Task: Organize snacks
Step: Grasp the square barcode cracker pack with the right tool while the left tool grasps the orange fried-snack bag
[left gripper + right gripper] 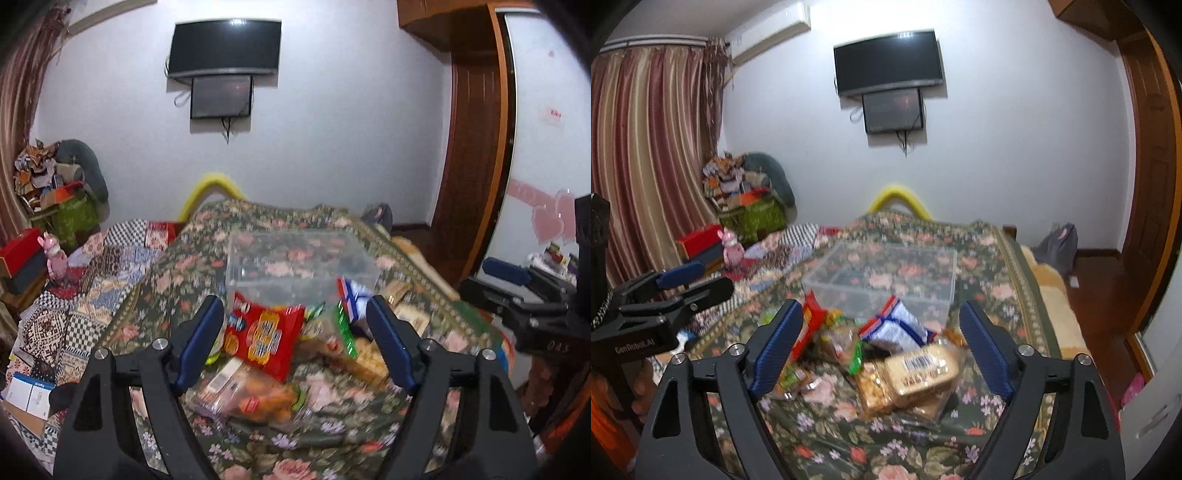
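A pile of snack packets lies on a floral bedspread [258, 443]. In the left wrist view a red cookie bag [264, 334] sits on top, with an orange snack pack [258, 398] in front and a cracker pack [369, 360] to the right. Behind the pile stands an empty clear plastic box [295, 266]. My left gripper [295, 328] is open above the pile, holding nothing. In the right wrist view my right gripper [882, 343] is open over a golden cracker pack [916, 373], a white-blue-red packet [897, 328] and the clear box [886, 277].
The left gripper also shows in the right wrist view [676, 291] at the left edge. The right gripper shows in the left wrist view [524, 295] at the right. A patchwork blanket [85, 295] lies left of the bedspread. A wooden door [1145, 184] is at right.
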The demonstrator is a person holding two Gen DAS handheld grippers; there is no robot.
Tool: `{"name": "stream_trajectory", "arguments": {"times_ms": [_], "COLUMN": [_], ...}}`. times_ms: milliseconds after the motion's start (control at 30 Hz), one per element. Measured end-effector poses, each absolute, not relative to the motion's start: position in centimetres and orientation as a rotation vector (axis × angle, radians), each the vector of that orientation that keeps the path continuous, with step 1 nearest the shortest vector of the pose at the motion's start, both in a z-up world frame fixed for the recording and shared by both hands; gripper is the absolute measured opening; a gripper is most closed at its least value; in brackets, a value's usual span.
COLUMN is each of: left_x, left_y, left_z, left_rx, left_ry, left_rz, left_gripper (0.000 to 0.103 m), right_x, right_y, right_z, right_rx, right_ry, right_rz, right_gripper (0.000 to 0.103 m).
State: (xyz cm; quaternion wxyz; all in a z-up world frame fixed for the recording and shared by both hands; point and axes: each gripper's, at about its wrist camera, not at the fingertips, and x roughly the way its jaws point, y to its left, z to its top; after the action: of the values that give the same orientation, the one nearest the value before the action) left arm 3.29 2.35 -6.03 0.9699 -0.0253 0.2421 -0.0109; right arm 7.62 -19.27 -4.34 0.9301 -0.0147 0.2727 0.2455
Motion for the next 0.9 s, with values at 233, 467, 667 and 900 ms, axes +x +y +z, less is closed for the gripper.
{"name": "stream_trajectory", "arguments": {"times_ms": [233, 467, 667, 900], "left_x": [4.8, 6.7, 7.7, 9.6], "left_y": [4.8, 7.6, 7.7, 6.8], "left_z": [-11.3, -15.7, -17.4, -18.9], "left_rx": [-0.055, -0.085, -0.151, -0.129], "left_ry": [0.651, 0.769, 0.828, 0.855], "left_rz": [0.002, 0.056, -0.011, 0.006], "left_gripper": [0.079, 0.079, 0.08, 0.102], "right_x": [9.4, 11.4, 12.9, 13.9], "right_y": [-19.9, -20.1, -20.0, -19.9], "right_z": [-8.4, -10.8, -12.3, -13.2], "right_rx": [-0.055, -0.053, -0.045, -0.029], "right_ry": [0.704, 0.812, 0.865, 0.902], "right_rz": [0.476, 0.463, 0.463, 0.485], "right_gripper": [0.078, 0.078, 0.078, 0.087]}}
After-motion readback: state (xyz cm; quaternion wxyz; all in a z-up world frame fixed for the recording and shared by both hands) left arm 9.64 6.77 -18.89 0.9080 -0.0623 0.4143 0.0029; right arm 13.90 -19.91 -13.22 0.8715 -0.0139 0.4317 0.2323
